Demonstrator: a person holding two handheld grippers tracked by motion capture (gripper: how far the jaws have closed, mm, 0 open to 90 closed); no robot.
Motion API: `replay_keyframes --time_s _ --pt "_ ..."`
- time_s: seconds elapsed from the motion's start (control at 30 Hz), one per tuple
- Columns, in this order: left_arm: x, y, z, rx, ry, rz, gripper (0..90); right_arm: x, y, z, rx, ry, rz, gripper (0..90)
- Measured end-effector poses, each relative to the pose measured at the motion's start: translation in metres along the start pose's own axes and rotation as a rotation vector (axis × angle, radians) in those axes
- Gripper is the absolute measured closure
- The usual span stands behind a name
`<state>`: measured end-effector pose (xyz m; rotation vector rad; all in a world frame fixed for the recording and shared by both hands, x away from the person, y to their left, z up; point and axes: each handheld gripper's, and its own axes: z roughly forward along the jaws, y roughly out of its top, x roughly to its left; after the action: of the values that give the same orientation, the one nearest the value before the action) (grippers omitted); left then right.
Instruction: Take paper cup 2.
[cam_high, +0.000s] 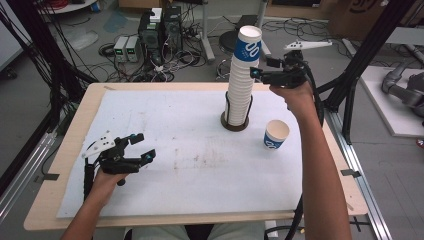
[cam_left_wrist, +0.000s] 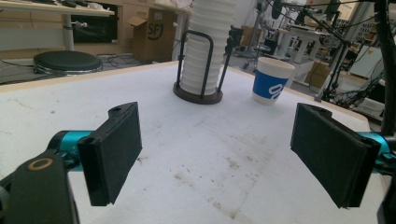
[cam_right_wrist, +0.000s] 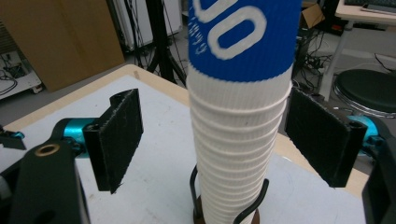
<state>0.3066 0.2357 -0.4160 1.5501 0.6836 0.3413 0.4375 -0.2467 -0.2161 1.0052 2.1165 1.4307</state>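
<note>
The table, covered by a white sheet, carries everything. Toward its far edge, right of centre, a tall stack of paper cups stands upright in a dark wire holder; the topmost cup bears a blue band. A single cup with the same blue band stands upright near the right edge, just beside the holder but apart from it.

The right gripper is raised beside the upper part of the stack, on its right in the high view. In the right gripper view the stack rises between the two black pads, nearer the right-hand one; a gap shows on the left, while the right one looks at or very near the ribbed wall, so the jaws stand released, not pressing.

The left gripper rests low near the near-left corner, well apart from the cups, jaws spread wide with bare sheet between its pads.
</note>
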Motion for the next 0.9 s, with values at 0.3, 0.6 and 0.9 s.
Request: replay_keyframes --time_s 0.3,0.6,0.9 --pt "0.0 0.0 0.0 -0.003 -0.002 -0.005 16.4 -0.006 0.024 0.014 -0.008 -0.029 0.011 19.9" --pt "0.002 0.0 -0.001 -0.007 -0.006 -0.008 16.4 -0.006 0.043 0.031 -0.012 -0.048 0.027 19.9" --pt "0.002 -0.001 0.0 -0.001 -0.01 -0.01 16.5 -0.004 0.048 0.038 -0.018 -0.073 -0.011 25.4"
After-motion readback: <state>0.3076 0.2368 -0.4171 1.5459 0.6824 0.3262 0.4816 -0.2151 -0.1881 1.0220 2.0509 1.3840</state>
